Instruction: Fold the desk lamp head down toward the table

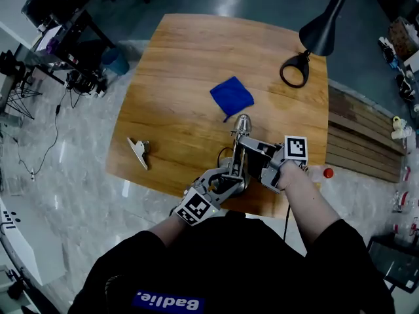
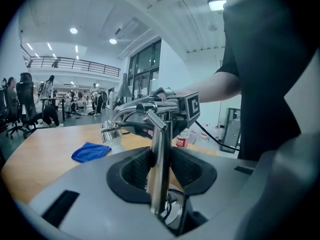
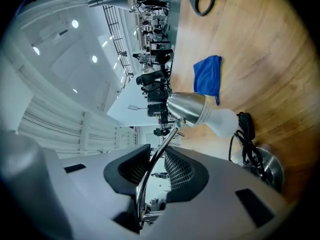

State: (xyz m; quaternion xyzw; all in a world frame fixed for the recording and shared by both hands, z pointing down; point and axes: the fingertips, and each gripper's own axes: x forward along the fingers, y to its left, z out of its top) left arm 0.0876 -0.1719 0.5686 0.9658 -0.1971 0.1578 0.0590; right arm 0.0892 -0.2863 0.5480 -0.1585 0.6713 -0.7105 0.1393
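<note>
At the lower-centre edge of the tabletop (image 1: 183, 77), my left hand-held gripper (image 2: 160, 166) pinches the post (image 2: 160, 144) of the desk lamp (image 1: 241, 136), my right hand-held gripper (image 3: 156, 169) spread loosely round its neck (image 3: 167, 139); the head (image 3: 187, 109) looks lowered, so next I withdraw cleanly.

The right claw (image 3: 155, 170) hides part of the lamp base (image 3: 270, 170).

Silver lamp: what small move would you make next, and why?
Probably draw the right gripper back off the neck. Its jaws stand loose around that thin rod, the lamp head already tips its bulb toward the table, and the left gripper clamps the post, so the fold looks done.
</note>
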